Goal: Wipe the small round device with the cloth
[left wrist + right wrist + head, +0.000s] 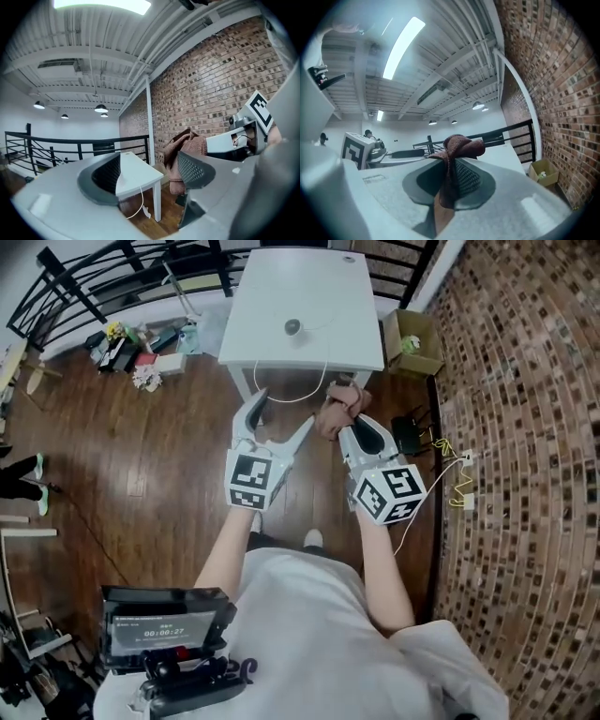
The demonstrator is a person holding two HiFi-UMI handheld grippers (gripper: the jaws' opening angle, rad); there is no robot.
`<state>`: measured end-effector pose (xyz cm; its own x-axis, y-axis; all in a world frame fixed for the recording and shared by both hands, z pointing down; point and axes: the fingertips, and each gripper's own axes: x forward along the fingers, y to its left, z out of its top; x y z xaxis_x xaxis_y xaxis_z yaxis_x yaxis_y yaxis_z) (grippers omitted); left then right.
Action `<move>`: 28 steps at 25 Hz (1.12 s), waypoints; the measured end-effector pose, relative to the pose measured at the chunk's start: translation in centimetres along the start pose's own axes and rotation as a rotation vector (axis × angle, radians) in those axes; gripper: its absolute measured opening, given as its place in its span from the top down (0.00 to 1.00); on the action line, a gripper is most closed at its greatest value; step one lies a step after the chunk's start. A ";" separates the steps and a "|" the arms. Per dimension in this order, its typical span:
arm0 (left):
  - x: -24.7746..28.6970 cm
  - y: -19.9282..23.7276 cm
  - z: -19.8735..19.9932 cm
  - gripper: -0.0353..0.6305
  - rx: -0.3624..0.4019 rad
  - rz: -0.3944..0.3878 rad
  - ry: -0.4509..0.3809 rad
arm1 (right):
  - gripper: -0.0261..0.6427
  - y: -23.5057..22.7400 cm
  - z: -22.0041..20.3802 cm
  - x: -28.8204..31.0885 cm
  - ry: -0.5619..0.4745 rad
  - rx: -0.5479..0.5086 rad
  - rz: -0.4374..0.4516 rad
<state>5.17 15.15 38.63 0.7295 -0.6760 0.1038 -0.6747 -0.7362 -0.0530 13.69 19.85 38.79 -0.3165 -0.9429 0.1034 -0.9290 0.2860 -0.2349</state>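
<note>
While my right gripper (449, 180) clamps the brown cloth (459, 146) between its jaws, the bunched fabric pokes out past the tips. My left gripper (150, 171), at nine o'clock of it, holds its jaws wide apart on nothing. Farther out, at twelve o'clock, the small round device (292, 327) sits on the white table (272, 282), well apart from the cloth.

A white desk (347, 296) stands on a brown wood floor (141, 446). A thin white cord (292, 400) hangs below its front edge. An open cardboard box (412, 345) sits beside the desk, by the brick wall (525, 474). A black railing (103, 277) runs behind. Small things (141, 348) lie piled on the floor.
</note>
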 end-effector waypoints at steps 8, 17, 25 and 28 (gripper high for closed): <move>-2.1 3.5 4.2 0.39 0.017 0.054 -0.101 | 0.91 2.4 5.8 0.6 -0.104 -0.122 -0.055; -4.1 8.1 5.1 0.41 0.034 0.062 -0.124 | 0.91 5.8 6.6 4.6 -0.106 -0.149 -0.084; -3.7 9.9 5.9 0.42 0.038 0.059 -0.132 | 0.91 6.3 7.7 6.7 -0.116 -0.168 -0.096; -3.2 10.3 5.6 0.42 0.036 0.056 -0.124 | 0.91 6.0 7.8 7.3 -0.109 -0.166 -0.108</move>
<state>-3.55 9.55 32.19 0.7003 -0.7135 -0.0234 -0.7122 -0.6961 -0.0908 7.29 13.37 30.55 -0.1992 -0.9799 0.0117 -0.9781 0.1981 -0.0645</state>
